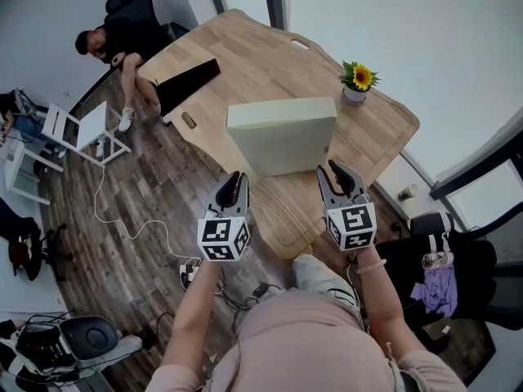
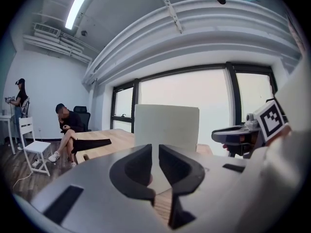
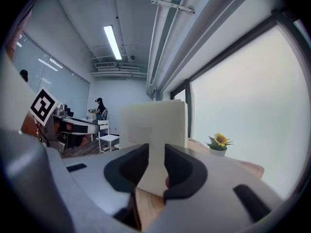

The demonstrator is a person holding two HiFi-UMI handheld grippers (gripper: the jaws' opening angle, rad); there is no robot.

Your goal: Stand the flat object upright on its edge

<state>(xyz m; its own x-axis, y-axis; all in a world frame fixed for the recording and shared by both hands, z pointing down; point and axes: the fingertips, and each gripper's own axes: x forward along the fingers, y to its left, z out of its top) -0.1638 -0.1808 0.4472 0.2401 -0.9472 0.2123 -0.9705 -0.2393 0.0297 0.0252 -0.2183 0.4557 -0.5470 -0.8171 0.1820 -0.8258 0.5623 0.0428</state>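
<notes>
holds left gripper (image 1: 233,188) and right gripper (image 1: 341,176) out in front, side by side and well apart, both pointing away from the body, close to level with noses dipped a little. reaches with left forearm (image 1: 192,309) and right forearm (image 1: 382,288), both bare, elbows bent, roughly parallel. carries marker cubes (image 1: 222,237) at the near end, jaws at the far end. on the left, jaws almost together, only a thin slit, nothing in it. on the right, jaws apart by a wider gap, pads pressing on nothing
</notes>
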